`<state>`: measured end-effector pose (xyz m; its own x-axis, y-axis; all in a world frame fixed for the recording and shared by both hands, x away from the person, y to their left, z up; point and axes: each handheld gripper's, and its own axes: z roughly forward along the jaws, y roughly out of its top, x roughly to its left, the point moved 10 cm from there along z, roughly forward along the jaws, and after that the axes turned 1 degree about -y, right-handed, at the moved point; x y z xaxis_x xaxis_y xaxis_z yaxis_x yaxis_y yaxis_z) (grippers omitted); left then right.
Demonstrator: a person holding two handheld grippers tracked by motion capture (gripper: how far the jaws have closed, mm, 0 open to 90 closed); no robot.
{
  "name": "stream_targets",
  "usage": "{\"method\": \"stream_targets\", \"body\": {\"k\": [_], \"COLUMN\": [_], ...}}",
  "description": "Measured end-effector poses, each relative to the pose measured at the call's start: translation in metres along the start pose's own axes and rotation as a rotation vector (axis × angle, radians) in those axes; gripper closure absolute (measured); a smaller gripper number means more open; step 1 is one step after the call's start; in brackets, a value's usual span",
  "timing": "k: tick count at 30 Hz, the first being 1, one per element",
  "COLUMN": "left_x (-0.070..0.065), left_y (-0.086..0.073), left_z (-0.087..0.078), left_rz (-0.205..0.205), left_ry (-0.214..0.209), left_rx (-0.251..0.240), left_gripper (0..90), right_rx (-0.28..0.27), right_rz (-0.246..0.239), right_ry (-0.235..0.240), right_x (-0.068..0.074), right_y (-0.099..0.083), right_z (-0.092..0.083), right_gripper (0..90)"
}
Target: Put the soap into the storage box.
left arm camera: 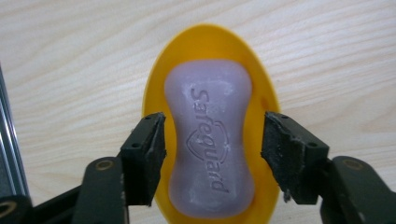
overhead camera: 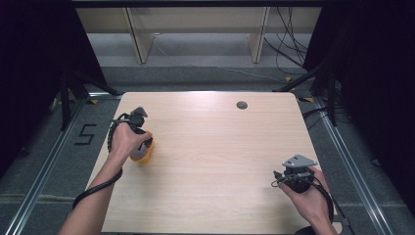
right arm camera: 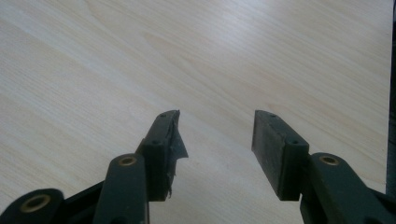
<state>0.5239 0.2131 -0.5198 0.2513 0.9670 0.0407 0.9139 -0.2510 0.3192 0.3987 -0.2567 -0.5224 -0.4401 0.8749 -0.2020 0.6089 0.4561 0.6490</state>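
A pale purple soap bar (left arm camera: 208,140) stamped "Safeguard" lies in a yellow oval dish (left arm camera: 210,44) on the wooden table. My left gripper (left arm camera: 212,144) hangs right over it, open, one jaw on each side of the bar with small gaps and no contact. In the high view the same dish (overhead camera: 145,155) sits near the table's left edge, mostly hidden under the left hand and left gripper (overhead camera: 137,128). My right gripper (right arm camera: 215,133) is open with nothing between its jaws, above bare wood. It is held at the table's front right corner (overhead camera: 293,175).
The light wooden table (overhead camera: 210,156) has a small round hole (overhead camera: 242,105) near its far edge. Cables trail from both grippers. Metal floor rails run along both sides, dark curtains and stands flank the table, and a wooden shelf frame stands behind.
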Motion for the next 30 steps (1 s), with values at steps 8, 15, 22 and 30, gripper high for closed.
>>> {"method": "stream_targets", "body": {"k": [8,15,22,30], "left_x": [0.0,0.0,-0.003,-0.006], "left_y": [-0.003,-0.006,-0.02,-0.039], "left_z": [-0.017,-0.033,-0.042,-0.05], "left_rz": [0.026,0.01,0.034,0.065], "left_ry": [-0.008,-0.015,-0.033,-0.04], "left_rx": [-0.087,-0.213,-0.282,-0.363], "left_gripper": [30.4,27.4,26.9,26.9], "right_rx": [0.0,0.0,0.0,0.001], "right_rz": [0.0,0.001,0.001,0.003], "right_ry": [0.0,-0.001,-0.002,-0.002], "right_x": [0.0,0.0,0.0,0.0], "right_y": [0.0,0.0,0.0,0.0], "right_z": [0.0,0.0,0.0,0.0], "right_gripper": [51.5,51.5,51.5,51.4]}}
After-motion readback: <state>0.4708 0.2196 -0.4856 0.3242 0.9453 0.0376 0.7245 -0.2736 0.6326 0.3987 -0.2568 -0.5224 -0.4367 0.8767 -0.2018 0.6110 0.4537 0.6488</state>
